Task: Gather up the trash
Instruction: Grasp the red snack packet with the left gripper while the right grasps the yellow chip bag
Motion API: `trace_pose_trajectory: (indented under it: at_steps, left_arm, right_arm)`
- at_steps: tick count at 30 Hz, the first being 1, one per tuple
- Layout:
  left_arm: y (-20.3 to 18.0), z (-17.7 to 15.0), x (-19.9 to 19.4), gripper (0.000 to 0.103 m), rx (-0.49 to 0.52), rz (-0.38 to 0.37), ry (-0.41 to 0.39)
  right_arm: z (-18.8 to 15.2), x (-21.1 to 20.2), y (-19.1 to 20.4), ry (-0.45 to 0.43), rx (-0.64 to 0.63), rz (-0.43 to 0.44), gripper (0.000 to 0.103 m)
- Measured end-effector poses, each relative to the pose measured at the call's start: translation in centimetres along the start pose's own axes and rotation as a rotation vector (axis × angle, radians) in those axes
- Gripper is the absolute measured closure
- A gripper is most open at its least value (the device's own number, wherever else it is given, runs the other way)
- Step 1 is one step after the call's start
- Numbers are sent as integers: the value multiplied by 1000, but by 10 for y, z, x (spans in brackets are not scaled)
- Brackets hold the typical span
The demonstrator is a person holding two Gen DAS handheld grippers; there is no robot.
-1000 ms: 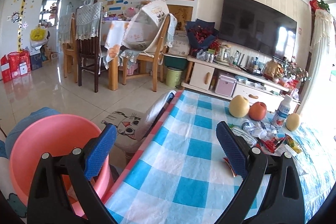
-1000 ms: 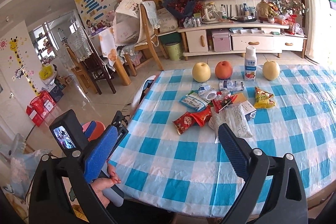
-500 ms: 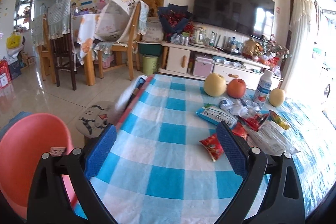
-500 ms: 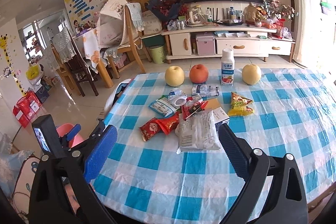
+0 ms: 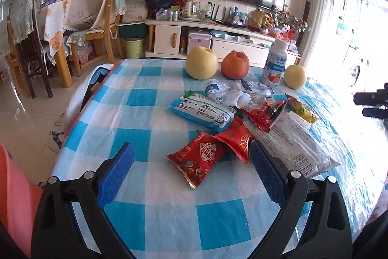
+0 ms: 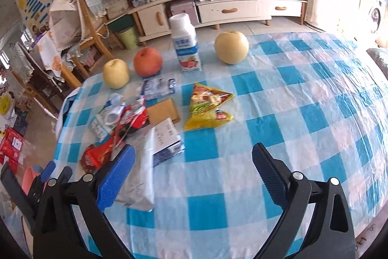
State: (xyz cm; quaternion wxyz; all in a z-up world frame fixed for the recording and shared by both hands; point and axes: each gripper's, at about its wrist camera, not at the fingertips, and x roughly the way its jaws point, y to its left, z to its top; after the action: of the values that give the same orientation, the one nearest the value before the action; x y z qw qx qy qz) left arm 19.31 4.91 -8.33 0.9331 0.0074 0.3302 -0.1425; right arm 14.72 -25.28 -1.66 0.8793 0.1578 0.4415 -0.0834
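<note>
While spread over the checked tablecloth [image 5: 135,98], lies ahead of both grippers, untouched: grey-white mailer bag [image 5: 294,147] largest, flat and wrinkled, beside the right pad; then blue-white packet [image 5: 201,111]; then red foil wrapper [image 5: 200,157], crinkled, just beyond left gripper [image 5: 191,171], fingers apart. Likewise spread and empty, right gripper [image 6: 194,174].

Both tongs are hovering above the surface with their 2 blue-padded fingers spread wide and gripping nothing. The left tongs [image 5: 191,170] are pointing forward and slightly downward. The right tongs [image 6: 193,172] are tilting downward more steeply.
</note>
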Motion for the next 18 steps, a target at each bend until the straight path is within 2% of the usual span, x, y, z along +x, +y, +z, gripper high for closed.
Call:
trace_pose_trajectory:
  at_steps: [5, 8, 14, 18]
  left_arm:
    - [-11, 4, 25, 7, 86, -3, 49]
    - [-12, 3, 36, 7, 138, -6, 82]
    - [-6, 1, 42, 7, 205, -14, 99]
    - [-3, 1, 54, 7, 210, -26, 142]
  right_arm:
    - [25, 51, -36, 60, 54, -40, 7]
    - [29, 80, -48, 118, 118, 16, 7]
    - [36, 101, -45, 124, 111, 46, 7]
    - [39, 116, -38, 139, 63, 16, 7]
